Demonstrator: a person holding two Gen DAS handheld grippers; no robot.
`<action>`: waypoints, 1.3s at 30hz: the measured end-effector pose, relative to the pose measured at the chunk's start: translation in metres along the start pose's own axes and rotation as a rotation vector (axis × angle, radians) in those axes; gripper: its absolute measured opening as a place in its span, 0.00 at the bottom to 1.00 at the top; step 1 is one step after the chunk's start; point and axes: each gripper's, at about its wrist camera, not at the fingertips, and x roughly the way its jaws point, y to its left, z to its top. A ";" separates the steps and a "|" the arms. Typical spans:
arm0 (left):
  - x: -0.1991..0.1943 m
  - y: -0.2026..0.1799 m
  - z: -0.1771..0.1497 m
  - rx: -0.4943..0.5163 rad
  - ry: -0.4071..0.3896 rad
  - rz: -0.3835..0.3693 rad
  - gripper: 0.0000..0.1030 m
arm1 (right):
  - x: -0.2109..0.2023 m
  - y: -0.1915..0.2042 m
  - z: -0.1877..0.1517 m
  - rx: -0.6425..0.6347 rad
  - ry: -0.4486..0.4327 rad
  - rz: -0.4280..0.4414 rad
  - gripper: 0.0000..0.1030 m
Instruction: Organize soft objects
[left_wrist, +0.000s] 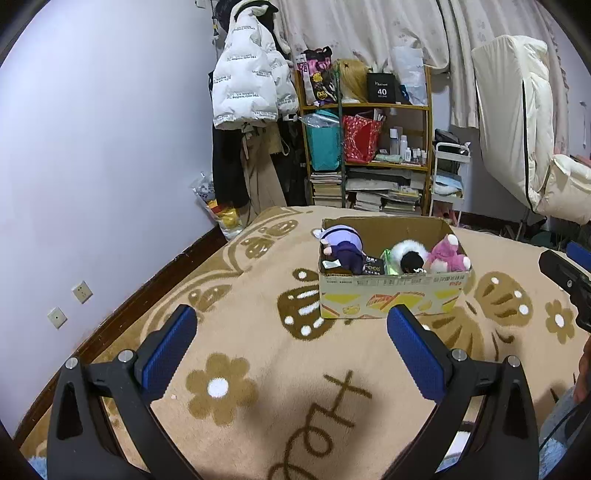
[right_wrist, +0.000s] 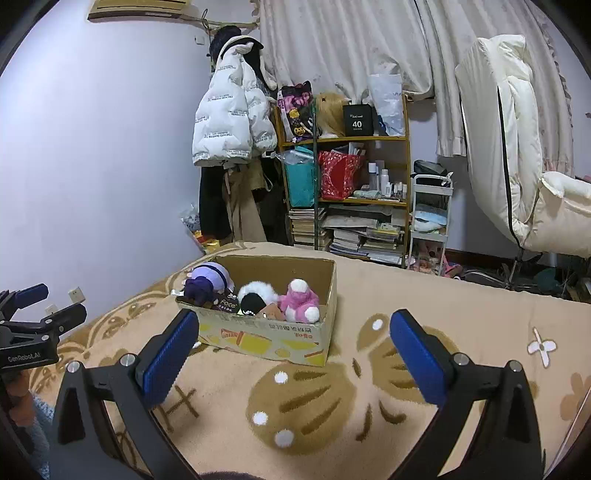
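A cardboard box (left_wrist: 391, 295) (right_wrist: 266, 338) stands on the tan patterned blanket. Inside lie a purple plush doll (left_wrist: 341, 245) (right_wrist: 207, 282), a black-and-white fluffy plush (left_wrist: 408, 256) (right_wrist: 255, 297) and a pink plush (left_wrist: 448, 254) (right_wrist: 299, 301), with a dark packet among them. My left gripper (left_wrist: 291, 325) is open and empty, held above the blanket in front of the box. My right gripper (right_wrist: 293, 328) is open and empty, just before the box's near right corner. Each gripper shows at the edge of the other's view.
The blanket (left_wrist: 258, 354) (right_wrist: 461, 306) covers a bed against the lilac wall (left_wrist: 92, 166). Beyond its far edge stand a cluttered shelf (left_wrist: 369, 147) (right_wrist: 347, 184), hanging coats (left_wrist: 251, 81), a small white cart (right_wrist: 430, 218) and a cream folding chair (right_wrist: 517, 147).
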 end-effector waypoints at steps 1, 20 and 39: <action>0.001 -0.001 0.000 0.006 0.003 -0.001 0.99 | 0.001 0.000 0.000 0.001 0.002 -0.002 1.00; 0.004 -0.005 -0.001 0.016 0.004 0.010 0.99 | 0.009 -0.008 -0.007 0.016 0.022 -0.016 1.00; 0.004 -0.008 -0.003 0.030 0.003 0.008 0.99 | 0.009 -0.008 -0.006 0.009 0.023 -0.016 1.00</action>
